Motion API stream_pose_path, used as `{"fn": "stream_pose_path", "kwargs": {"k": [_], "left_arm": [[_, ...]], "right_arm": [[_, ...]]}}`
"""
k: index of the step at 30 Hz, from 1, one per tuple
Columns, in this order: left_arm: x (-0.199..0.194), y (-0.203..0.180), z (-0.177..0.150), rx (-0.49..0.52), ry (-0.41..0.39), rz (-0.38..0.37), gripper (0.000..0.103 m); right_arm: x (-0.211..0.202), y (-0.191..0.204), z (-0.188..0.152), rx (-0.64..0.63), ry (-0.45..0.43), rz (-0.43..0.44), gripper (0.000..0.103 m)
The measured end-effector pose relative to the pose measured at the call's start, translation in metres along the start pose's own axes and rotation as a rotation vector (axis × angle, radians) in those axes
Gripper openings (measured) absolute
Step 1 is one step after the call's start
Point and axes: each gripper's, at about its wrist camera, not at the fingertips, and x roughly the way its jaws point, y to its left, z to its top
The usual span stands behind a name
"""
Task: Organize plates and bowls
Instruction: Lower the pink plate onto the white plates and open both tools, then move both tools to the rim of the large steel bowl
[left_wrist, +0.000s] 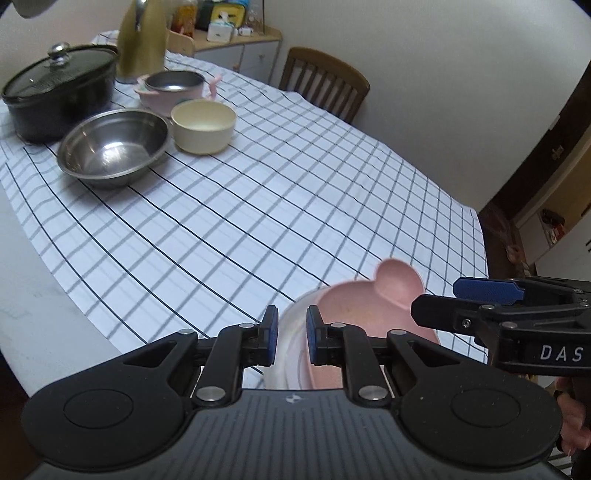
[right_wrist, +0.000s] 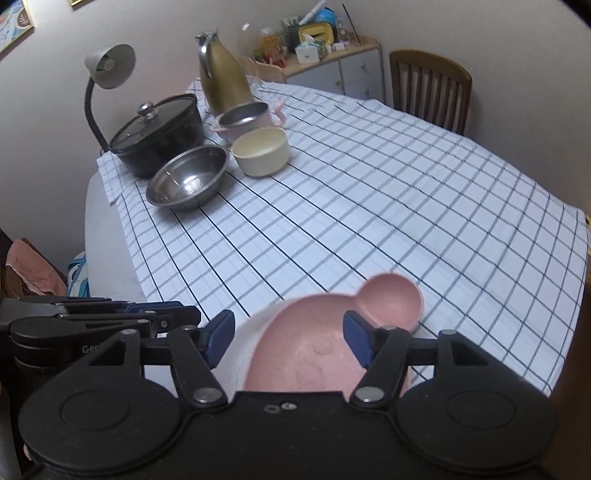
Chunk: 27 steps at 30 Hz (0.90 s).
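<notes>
nearest: left gripper (left_wrist: 291, 334), jaws narrowly apart, straddling the rim of a white bowl (left_wrist: 291, 345) at the table's near edge; contact not confirmable, so cannot tell if it pinches. a pink plate (right_wrist: 314, 339) w/ round ear lobes sits in/on that bowl. right gripper (right_wrist: 288, 338) has its jaws wide apart either side of the plate, not touching. judgement: left is placed to steady the bowl while right lines up to take the plate.

mid: checked tablecloth (left_wrist: 258, 206), bare across the centre.

far: steel bowl (right_wrist: 186, 179), cream bowl (right_wrist: 260, 149) just beside it, pink pot (right_wrist: 245, 120) behind, black lidded pot (right_wrist: 157, 133), gold flask (right_wrist: 221, 83); probable stacking zone. desk lamp (right_wrist: 107, 68), chair (right_wrist: 430, 86), cluttered cabinet (right_wrist: 347, 66) by wall.
</notes>
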Motion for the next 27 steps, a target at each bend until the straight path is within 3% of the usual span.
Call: {"fn": "stream_pose_path", "kwargs": {"k": [2,5,6,10,16,19,27], "left_arm": [[-0.006,0.006,0.004,-0.007,-0.020,0.006,0.026],[-0.017,0.016,0.008,-0.024,-0.075,0.023,0.057],[-0.022,0.019,0.010,-0.025,-0.097,0.029,0.062],[-0.031,0.032,0.019,-0.026,-0.138,0.063,0.063],[-0.043,0.059,0.035,-0.066,-0.201,0.122,0.074],[-0.043,0.074,0.044,-0.078,-0.224,0.155,0.076],[-0.031,0.115,0.068,-0.093,-0.249,0.215,0.076]], "right_arm": [[0.000,0.008,0.005,-0.020,-0.017,0.007,0.071],[0.001,0.020,0.012,-0.043,-0.045,0.024,0.079],[0.002,0.024,0.015,-0.053,-0.054,0.029,0.081],[0.006,0.042,0.028,-0.099,-0.090,0.041,0.086],[0.012,0.072,0.048,-0.165,-0.191,0.038,0.102],[0.021,0.085,0.058,-0.178,-0.236,0.024,0.103],[0.059,0.105,0.086,-0.163,-0.244,0.024,0.103]]}}
